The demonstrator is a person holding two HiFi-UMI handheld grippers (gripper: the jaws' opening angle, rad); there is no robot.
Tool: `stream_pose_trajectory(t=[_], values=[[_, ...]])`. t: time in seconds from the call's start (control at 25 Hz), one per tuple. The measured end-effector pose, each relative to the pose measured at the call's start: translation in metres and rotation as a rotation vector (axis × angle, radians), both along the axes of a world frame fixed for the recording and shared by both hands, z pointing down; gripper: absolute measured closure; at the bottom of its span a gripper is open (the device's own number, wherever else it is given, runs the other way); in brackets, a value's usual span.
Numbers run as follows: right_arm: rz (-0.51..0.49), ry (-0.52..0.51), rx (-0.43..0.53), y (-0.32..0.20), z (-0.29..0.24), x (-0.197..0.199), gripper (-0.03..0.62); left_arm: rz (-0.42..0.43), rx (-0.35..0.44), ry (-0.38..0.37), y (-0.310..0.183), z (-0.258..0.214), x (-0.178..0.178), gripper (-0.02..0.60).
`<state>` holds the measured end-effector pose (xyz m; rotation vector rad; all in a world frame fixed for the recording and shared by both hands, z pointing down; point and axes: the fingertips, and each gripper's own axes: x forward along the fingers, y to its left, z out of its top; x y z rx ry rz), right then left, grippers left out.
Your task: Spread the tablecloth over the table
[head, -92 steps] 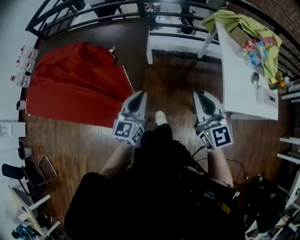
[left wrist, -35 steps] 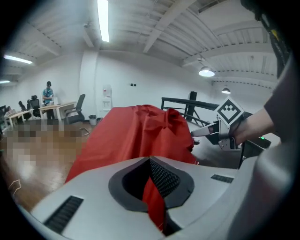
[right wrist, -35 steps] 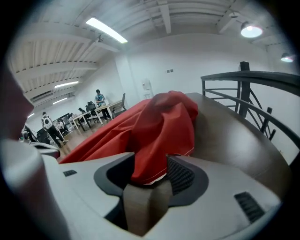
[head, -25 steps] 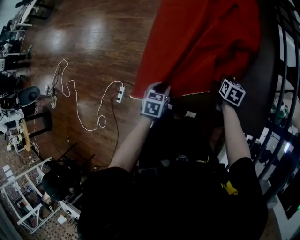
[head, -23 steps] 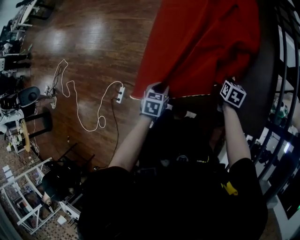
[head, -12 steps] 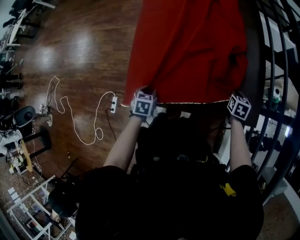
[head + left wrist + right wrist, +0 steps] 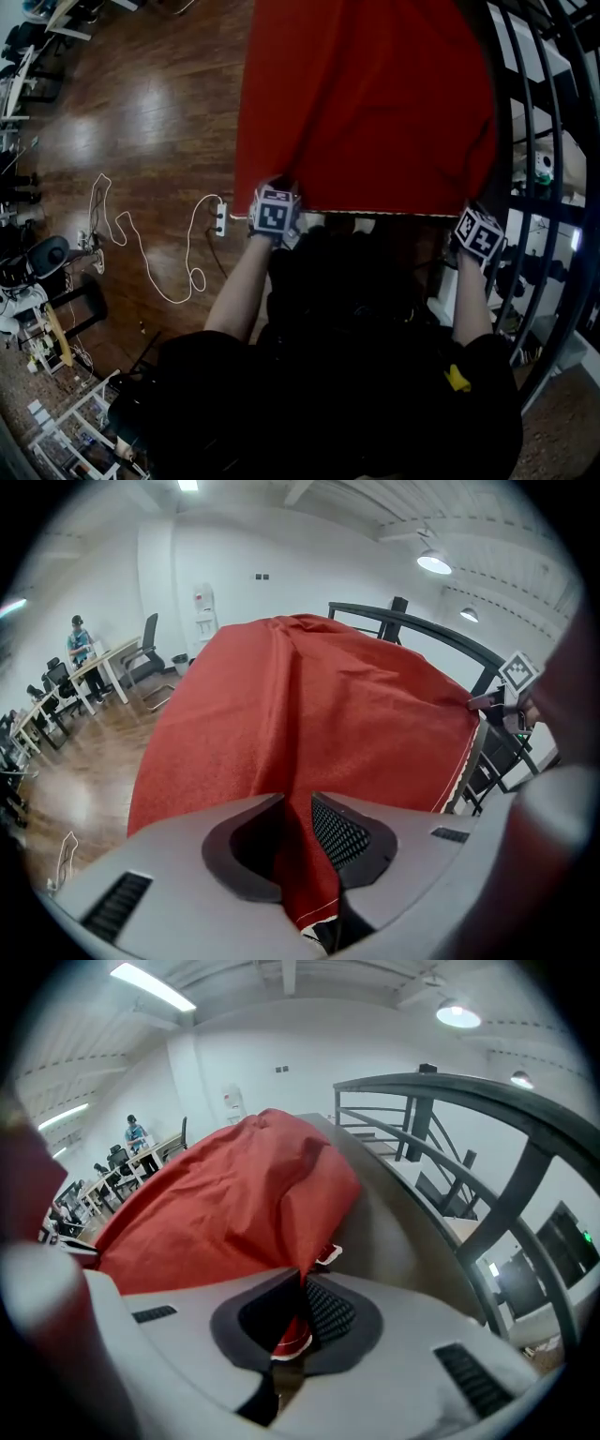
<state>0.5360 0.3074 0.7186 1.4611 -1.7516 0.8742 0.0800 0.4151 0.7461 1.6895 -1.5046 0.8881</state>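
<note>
1. Your left gripper (image 7: pixel 275 202) is pinching the near left corner of the red tablecloth (image 7: pixel 366 103). In the left gripper view the jaws (image 7: pixel 298 827) are pressed onto a fold of it, with the white-stitched hem hanging just below them.
2. Your right gripper (image 7: pixel 478 232) is clamped tight on the opposite near corner. In the right gripper view the jaws (image 7: pixel 300 1321) are closed, with a small tab of red cloth and its white edge caught between them.
3. Here is the relation that matters. The cloth lies ahead of both grippers, its long axis running straight away from you, and the near hem stretches across from one gripper to the other.
4. The hem reads nearly straight and taut in the head view, so the two hands look evenly placed, one on each end of it.
5. On the right, bare table (image 7: pixel 403 1232) shows between the bunched cloth and the railing (image 7: pixel 469 1091), so that side looks uncovered.
6. On the left, the cloth drapes down toward the wooden floor (image 7: pixel 159 112).
7. My read is that the next move favours the right hand, drawing its corner outward toward the railing side.
</note>
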Motion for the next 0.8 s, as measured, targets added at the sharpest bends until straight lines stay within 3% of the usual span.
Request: stream_pose_trajectory(t=[0.44, 0.8], values=[[0.043, 0.108, -0.017, 0.041, -0.005, 0.041, 0.582, 0.059, -0.023, 0.031, 0.013, 0.001, 0.012, 0.489], [0.059, 0.118, -0.030, 0.049, 0.004, 0.043, 0.582, 0.065, -0.042, 0.033, 0.010, -0.002, 0.015, 0.488]])
